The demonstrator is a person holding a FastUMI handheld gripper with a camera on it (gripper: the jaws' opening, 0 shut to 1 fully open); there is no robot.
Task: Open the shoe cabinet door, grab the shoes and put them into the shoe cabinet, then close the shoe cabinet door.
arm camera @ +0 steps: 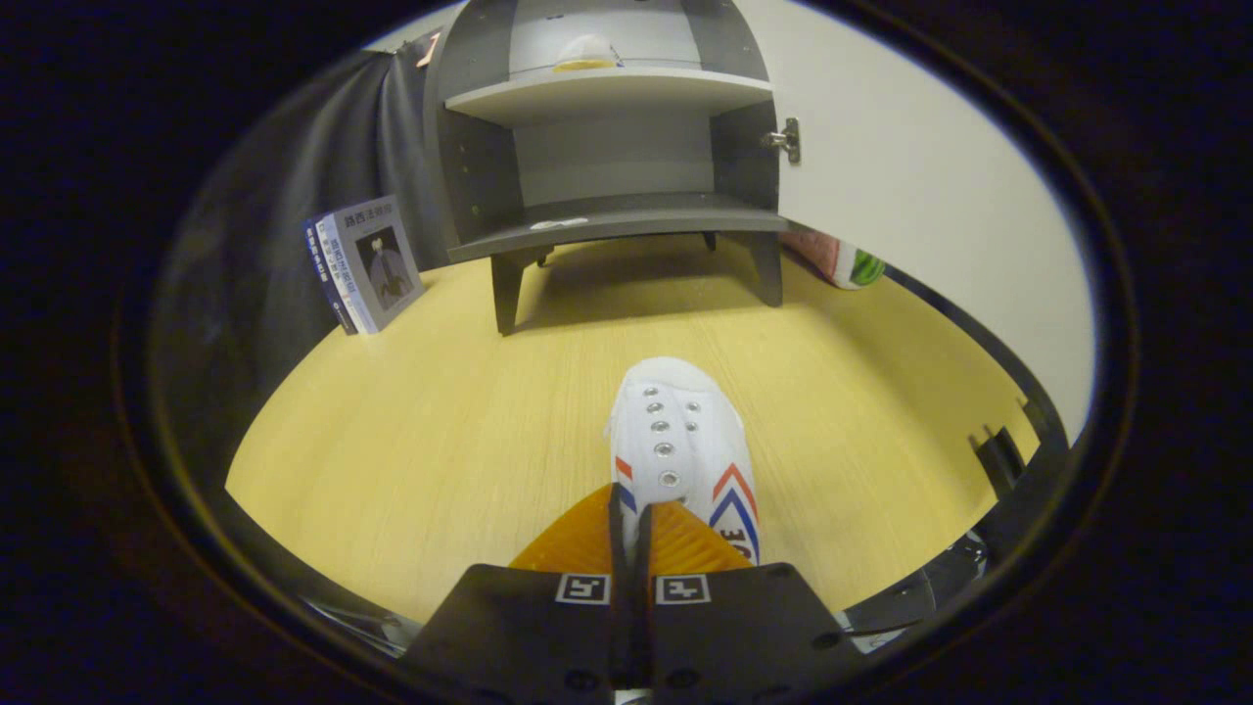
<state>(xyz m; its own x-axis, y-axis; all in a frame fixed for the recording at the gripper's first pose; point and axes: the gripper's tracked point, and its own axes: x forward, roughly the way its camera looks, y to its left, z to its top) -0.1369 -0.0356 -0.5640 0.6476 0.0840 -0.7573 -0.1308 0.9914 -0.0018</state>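
You are holding the gripper (631,534) with its two fingers pressed together on the near edge of a white shoe (682,446), clamping a thin part of it between them. The shoe is pointing toe-first away from you, over a pale wooden table (411,441). Beyond it, the grey shoe cabinet (607,166) is standing with its white door (910,176) swung open to the right, showing two shelves. A book (367,264) is leaning just left of the cabinet.
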